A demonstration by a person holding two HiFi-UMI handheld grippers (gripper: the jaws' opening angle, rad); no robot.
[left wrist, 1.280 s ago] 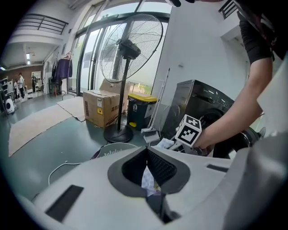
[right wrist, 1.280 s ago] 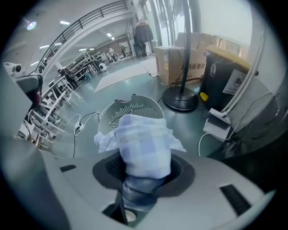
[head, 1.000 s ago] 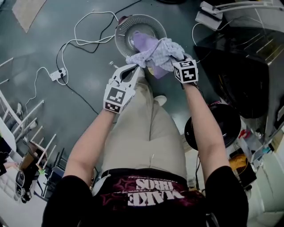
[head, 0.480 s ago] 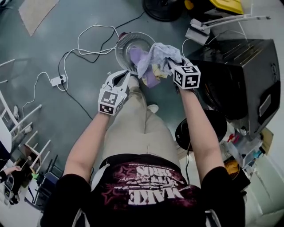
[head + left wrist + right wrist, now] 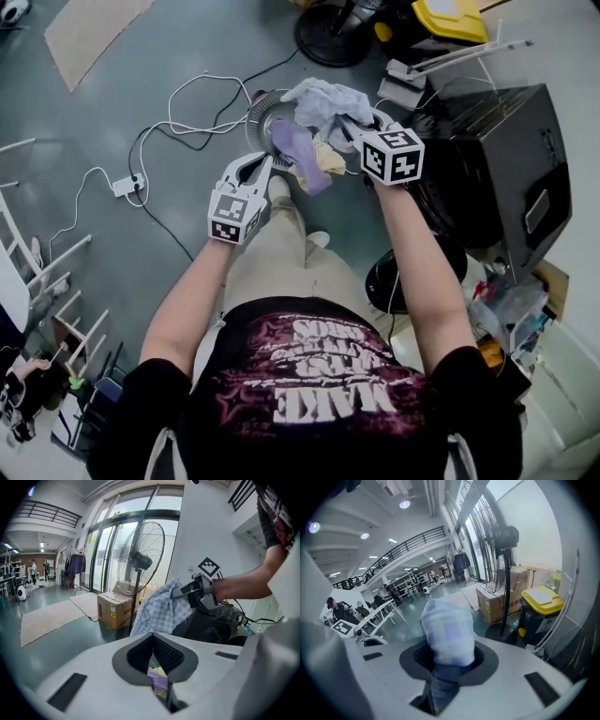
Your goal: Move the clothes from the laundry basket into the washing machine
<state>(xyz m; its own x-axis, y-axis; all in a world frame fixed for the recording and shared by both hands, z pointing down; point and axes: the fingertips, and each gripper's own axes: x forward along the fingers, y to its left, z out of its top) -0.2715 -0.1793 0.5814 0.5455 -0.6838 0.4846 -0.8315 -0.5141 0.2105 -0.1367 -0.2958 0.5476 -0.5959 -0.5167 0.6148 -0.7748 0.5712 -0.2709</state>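
My right gripper (image 5: pixel 354 129) is shut on a blue-and-white checked cloth (image 5: pixel 323 101), which bunches over its jaws (image 5: pixel 447 634) and hangs above the round grey laundry basket (image 5: pixel 260 111) on the floor. A purple cloth (image 5: pixel 294 152) and a yellow piece dangle below the bundle. My left gripper (image 5: pixel 265 167) sits just left of it, its jaws closed with a fold of the purple cloth (image 5: pixel 159 684) pinched between them. In the left gripper view the right gripper (image 5: pixel 194 592) holds the checked cloth (image 5: pixel 159 611) up at the centre. A black box-shaped machine (image 5: pixel 497 169) stands to the right.
White cables (image 5: pixel 187 103) and a power strip (image 5: pixel 127 185) lie on the floor left of the basket. A standing fan (image 5: pixel 140 559), a cardboard box (image 5: pixel 112 611) and a yellow-lidded bin (image 5: pixel 541 597) stand beyond. A round black object (image 5: pixel 412 272) sits by my right leg.
Both grippers have risen away from the basket. The checked cloth has come up out of it with the right gripper, and the purple cloth now hangs below the bundle.
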